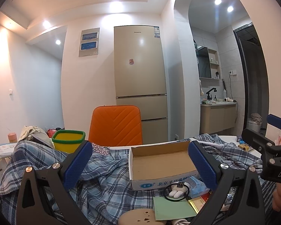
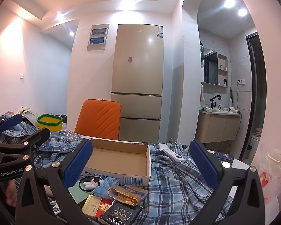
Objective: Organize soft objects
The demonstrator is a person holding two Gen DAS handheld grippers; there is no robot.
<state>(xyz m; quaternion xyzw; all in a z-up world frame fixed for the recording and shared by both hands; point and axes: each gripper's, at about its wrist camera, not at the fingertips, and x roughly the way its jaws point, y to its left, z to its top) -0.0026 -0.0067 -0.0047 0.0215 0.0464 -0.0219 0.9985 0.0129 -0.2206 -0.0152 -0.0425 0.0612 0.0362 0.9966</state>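
A blue plaid cloth (image 1: 103, 183) lies rumpled over the table; it also shows in the right wrist view (image 2: 170, 183). An open, empty cardboard box (image 1: 159, 161) sits on it, also seen from the right wrist (image 2: 119, 161). A black hair tie with a white plush charm (image 1: 176, 190) lies in front of the box, and shows in the right wrist view (image 2: 90, 183). My left gripper (image 1: 140, 166) is open and empty above the cloth, facing the box. My right gripper (image 2: 140, 166) is open and empty over the cloth, to the right of the left one.
A yellow bin with a green rim (image 1: 68, 140) and an orange chair (image 1: 116, 125) stand behind the table. Cigarette packs, a gold packet (image 2: 127, 195) and a green card (image 1: 170, 208) lie near the front. A white remote (image 2: 173, 155) rests on the cloth. A fridge (image 2: 138, 78) stands beyond.
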